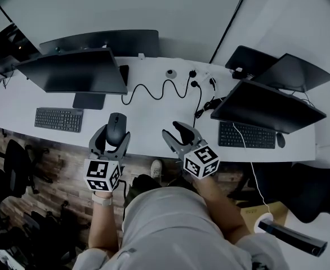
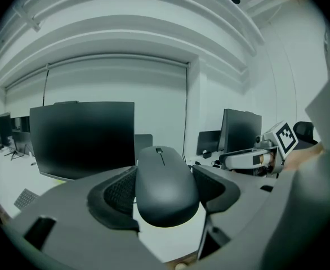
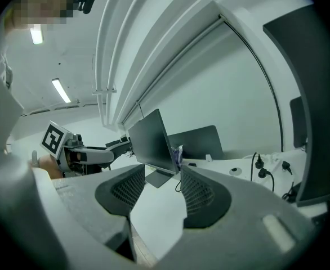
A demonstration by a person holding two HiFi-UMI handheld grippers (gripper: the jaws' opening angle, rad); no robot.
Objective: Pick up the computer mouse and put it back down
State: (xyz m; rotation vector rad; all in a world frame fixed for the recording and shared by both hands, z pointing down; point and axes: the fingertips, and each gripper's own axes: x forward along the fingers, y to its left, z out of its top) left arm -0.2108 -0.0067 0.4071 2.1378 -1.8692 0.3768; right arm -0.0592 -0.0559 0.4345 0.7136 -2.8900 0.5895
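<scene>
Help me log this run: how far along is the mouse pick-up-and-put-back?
Done: the pick-up. The left gripper is shut on the mouse, which looks lifted off the white desk. In hand: the mouse, held between the pads; the right gripper is open and empty. Left: setting the mouse down on the desk and letting go.

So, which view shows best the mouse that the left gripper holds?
The left gripper view: the mouse fills the centre, clamped between the jaws of the left gripper. The head view shows it from above, smaller. In the right gripper view I cannot make it out.
</scene>
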